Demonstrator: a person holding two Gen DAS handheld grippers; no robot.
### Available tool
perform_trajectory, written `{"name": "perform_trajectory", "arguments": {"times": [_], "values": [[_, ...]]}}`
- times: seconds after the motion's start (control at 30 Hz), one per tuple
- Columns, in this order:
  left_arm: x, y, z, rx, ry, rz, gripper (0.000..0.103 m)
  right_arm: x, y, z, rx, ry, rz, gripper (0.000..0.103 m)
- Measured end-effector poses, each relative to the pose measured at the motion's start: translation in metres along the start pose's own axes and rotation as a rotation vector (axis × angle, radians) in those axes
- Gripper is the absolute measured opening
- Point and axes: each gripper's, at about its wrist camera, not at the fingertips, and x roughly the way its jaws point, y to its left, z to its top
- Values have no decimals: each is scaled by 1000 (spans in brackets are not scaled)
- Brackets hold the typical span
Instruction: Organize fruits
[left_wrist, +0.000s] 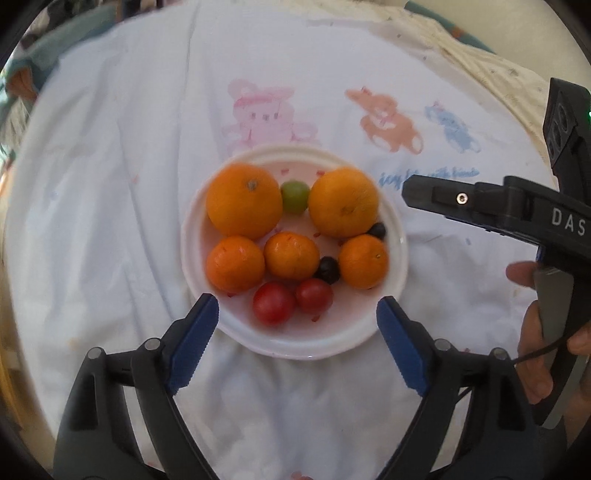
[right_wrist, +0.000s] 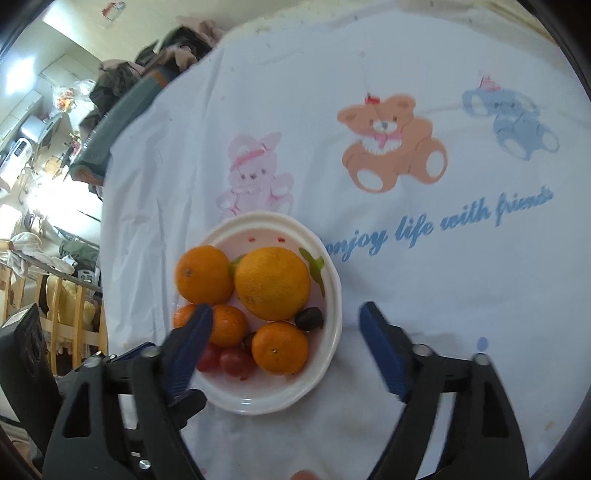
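**Fruit bowl, both claws hovering**

I am looking down at a white cloth (left_wrist: 110, 184) printed with pastel bears — it is covering the whole work surface. On it a white bowl (left_wrist: 397, 254) is sitting, holding all the fruit. Two large oranges (left_wrist: 243, 205) are lying at the far side with a green grape (left_wrist: 294, 195) between them; three small mandarins (left_wrist: 291, 255) are lining up across the middle; two red cherry tomatoes (left_wrist: 273, 302) are resting nearest me; two dark grapes (left_wrist: 328, 269) are tucked by the right mandarin. My left gripper (left_wrist: 297, 314) is hanging wide apart at the bowl's near rim, gripping nothing. My right gripper (right_wrist: 286, 317) is spreading wide too — empty, over the bowl's right side.
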Motion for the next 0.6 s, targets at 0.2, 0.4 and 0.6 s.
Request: {"name": "perform_trajectory", "arguments": {"times": [0.2,0.4,0.6], "values": [[-58,12,-4,-19,-154,53,85,-55,20,-11,-12,-118,-12,99],[-107,40,-22,-79,-253,70,86,-98,40,-50,-41,-189,-44,102],[-139,50,-55,-91,-283,75,93,-123,56,-97,-87,-232,-93,102]]}}
